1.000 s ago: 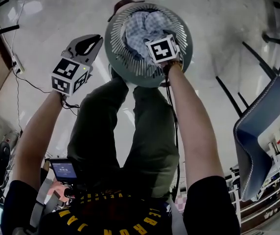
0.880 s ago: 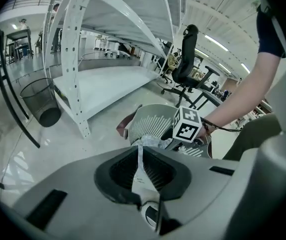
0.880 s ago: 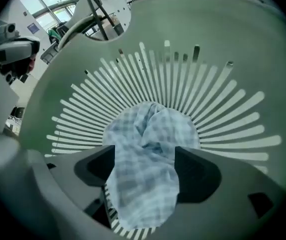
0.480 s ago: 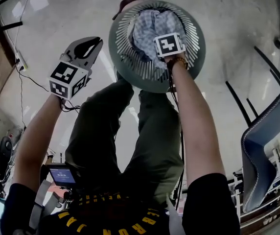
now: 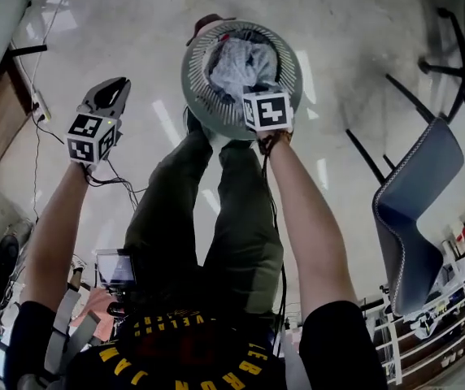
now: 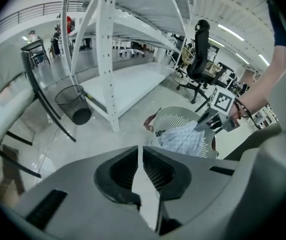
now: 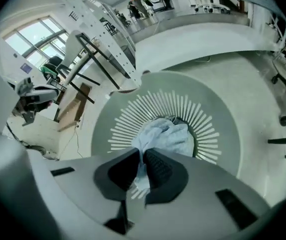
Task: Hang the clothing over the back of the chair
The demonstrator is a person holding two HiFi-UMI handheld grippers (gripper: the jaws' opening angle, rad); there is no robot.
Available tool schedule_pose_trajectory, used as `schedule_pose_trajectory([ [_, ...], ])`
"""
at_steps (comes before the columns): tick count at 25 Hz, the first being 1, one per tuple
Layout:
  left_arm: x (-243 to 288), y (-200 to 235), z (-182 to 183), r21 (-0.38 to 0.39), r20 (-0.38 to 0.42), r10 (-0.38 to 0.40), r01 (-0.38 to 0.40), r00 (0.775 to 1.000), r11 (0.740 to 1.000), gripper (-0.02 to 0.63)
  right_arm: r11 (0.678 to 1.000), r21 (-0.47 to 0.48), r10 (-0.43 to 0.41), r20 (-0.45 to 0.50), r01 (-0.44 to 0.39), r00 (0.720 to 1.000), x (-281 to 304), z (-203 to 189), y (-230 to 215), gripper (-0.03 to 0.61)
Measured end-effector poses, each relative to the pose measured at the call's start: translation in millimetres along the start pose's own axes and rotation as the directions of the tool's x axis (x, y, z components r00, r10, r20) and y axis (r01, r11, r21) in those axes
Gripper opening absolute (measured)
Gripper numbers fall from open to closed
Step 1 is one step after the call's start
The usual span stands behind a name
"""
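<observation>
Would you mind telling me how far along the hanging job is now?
Done: nothing hung yet; the clothing lies in the basket. In hand: the right gripper is closing its fingers on a fold of it; the left gripper is empty. Left: lift it out and drape it over the chair back.

Open workshop hall, white metal shelving (image 6: pixel 106 59), office chair (image 6: pixel 201 54), glossy floor (image 5: pixel 362 47)

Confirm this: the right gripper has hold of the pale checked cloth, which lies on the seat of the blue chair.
Wrong in one point. The right gripper, fingers closing with fabric between them, does have the checked cloth, but the cloth lies in the round slatted basket, not on the blue chair, which stands apart. The right gripper view shows it.
</observation>
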State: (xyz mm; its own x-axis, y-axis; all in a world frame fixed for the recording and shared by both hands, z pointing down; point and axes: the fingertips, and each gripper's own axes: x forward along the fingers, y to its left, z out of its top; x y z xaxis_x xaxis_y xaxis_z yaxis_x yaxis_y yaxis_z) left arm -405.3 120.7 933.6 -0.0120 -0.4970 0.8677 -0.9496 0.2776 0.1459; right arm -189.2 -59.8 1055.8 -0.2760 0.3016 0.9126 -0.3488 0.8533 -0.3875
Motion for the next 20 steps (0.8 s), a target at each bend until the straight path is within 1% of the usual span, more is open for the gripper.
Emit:
schedule_pose_trajectory([
  [3, -49, 18, -2, -0.016, -0.025, 0.056, -0.057, 0.998, 0.998, 0.009, 0.999, -0.011, 0.035, 0.051, -0.034, 0.998, -59, 6, 29, 0.029],
  [5, -83, 23, 2, 0.005, -0.035, 0.074, -0.074, 0.997, 0.997, 0.009, 0.997, -0.022, 0.073, 0.104, -0.071, 0.992, -96, 14, 47, 0.029],
  [6, -99, 24, 5, 0.026, -0.039, 0.076, -0.075, 0.996, 0.997, 0.011, 0.996, -0.026, 0.090, 0.131, -0.087, 0.987, -115, 19, 56, 0.029],
  [8, -131, 25, 14, 0.084, -0.049, 0.075, -0.071, 0.996, 0.994, 0.015, 0.995, -0.027, 0.096, 0.168, -0.092, 0.981, -161, 33, 70, 0.029],
  [12, -192, 33, 40, 0.201, -0.061, 0.091, -0.077, 0.994, 0.977, 0.015, 0.993, -0.031, 0.116, 0.254, -0.112, 0.960, -242, 60, 98, 0.028],
  [14, -226, 37, 58, 0.237, -0.054, 0.101, -0.086, 0.993, 0.968, 0.015, 0.991, -0.033, 0.134, 0.304, -0.130, 0.943, -285, 72, 114, 0.028],
  [16, -270, 35, 78, 0.273, -0.046, 0.095, -0.079, 0.994, 0.959, 0.015, 0.988, -0.036, 0.150, 0.357, -0.148, 0.922, -332, 82, 130, 0.028],
  [18, -319, 33, 101, 0.303, -0.026, 0.092, -0.080, 0.995, 0.950, 0.015, 0.985, -0.042, 0.168, 0.414, -0.166, 0.895, -382, 91, 145, 0.028],
  [20, -366, 36, 129, 0.322, 0.022, 0.112, -0.113, 0.993, 0.940, 0.015, 0.982, -0.051, 0.184, 0.476, -0.182, 0.860, -429, 103, 157, 0.028],
])
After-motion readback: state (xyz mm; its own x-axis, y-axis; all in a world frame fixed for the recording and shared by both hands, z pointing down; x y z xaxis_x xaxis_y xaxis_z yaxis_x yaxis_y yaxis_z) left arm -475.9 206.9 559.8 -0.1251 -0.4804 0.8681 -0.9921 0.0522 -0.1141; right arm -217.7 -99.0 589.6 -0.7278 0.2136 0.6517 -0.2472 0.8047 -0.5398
